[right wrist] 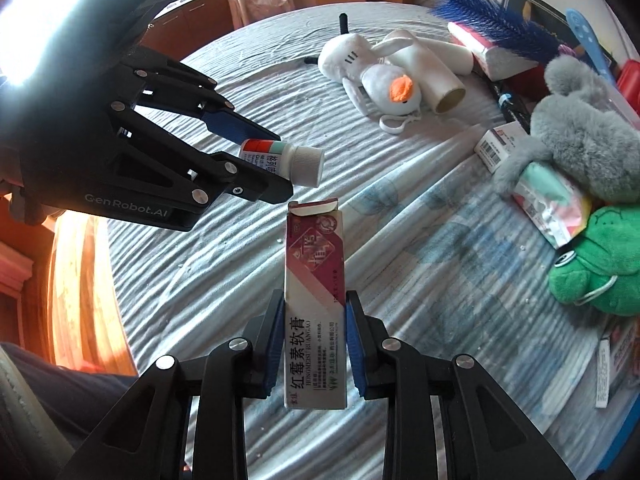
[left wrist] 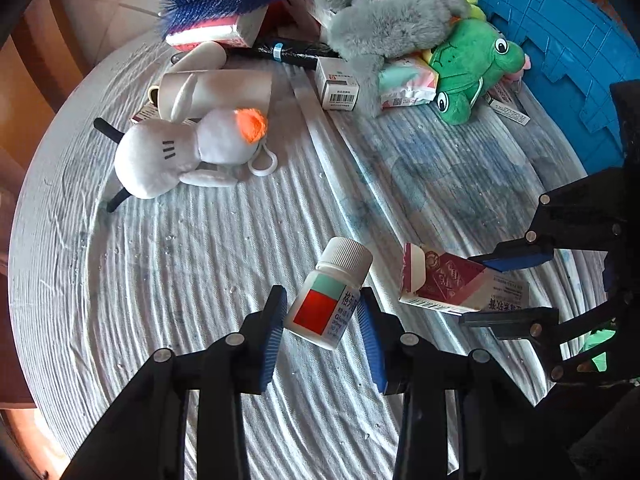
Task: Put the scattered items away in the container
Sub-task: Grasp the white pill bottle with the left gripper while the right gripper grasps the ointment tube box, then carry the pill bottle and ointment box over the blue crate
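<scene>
On a table under ribbed cloth [left wrist: 192,264], the left gripper [left wrist: 322,316] pinches a light, stiff bottle [left wrist: 330,294] mid-body, tilted, while the right gripper [right wrist: 314,340], level alongside, clamps a thin crushable box [right wrist: 316,304] low on its long sides, flap end forward, both near the blue bin [left wrist: 560,40].

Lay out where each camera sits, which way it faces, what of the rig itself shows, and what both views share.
Left wrist: sits on the left gripper, looking forward along its fingers across the striped cloth toward the blue container; its fingers flank the pill bottle, and the right gripper enters from the right.
Right wrist: sits on the right gripper, facing the toy pile; its fingers clamp the ointment box, and the left gripper enters from the left.
Shared: bottle, box, white plush, green frog plush.
</scene>
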